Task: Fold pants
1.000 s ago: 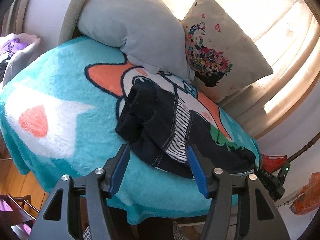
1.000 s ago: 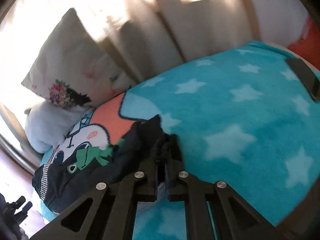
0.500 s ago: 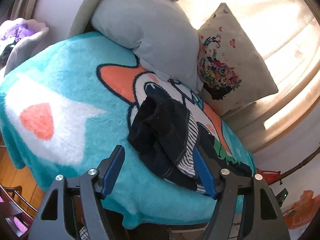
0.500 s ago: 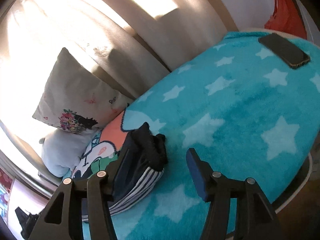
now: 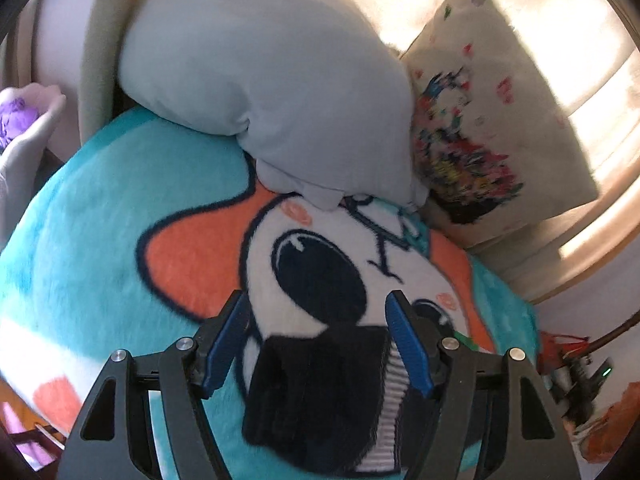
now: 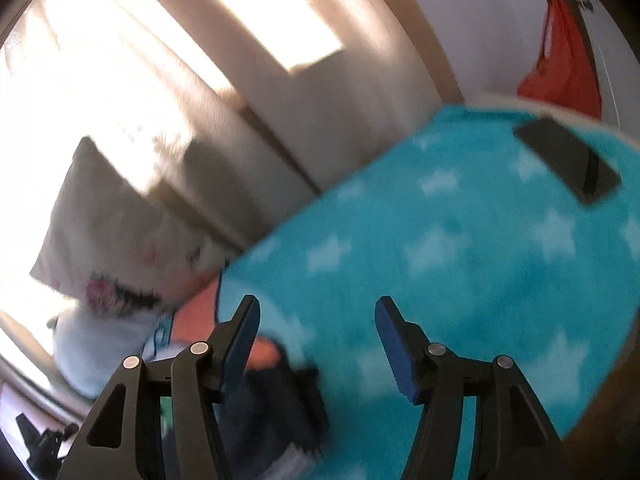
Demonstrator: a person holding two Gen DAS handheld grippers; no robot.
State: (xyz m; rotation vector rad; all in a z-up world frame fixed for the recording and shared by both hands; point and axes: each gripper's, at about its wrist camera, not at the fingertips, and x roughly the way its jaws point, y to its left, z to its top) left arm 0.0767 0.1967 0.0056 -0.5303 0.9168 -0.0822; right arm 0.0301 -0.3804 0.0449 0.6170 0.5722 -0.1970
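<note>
Strong daylight pours through the curtains (image 6: 132, 60), blowing them out to near white in the right wrist view and leaving glare along the top right of the left wrist view. The right view is smeared throughout, the phone (image 6: 568, 160) and floral pillow (image 6: 100, 236) soft-edged; in the left view that pillow's (image 5: 480, 128) print is streaked. Both pictures bulge, with dark rounded corners.
</note>
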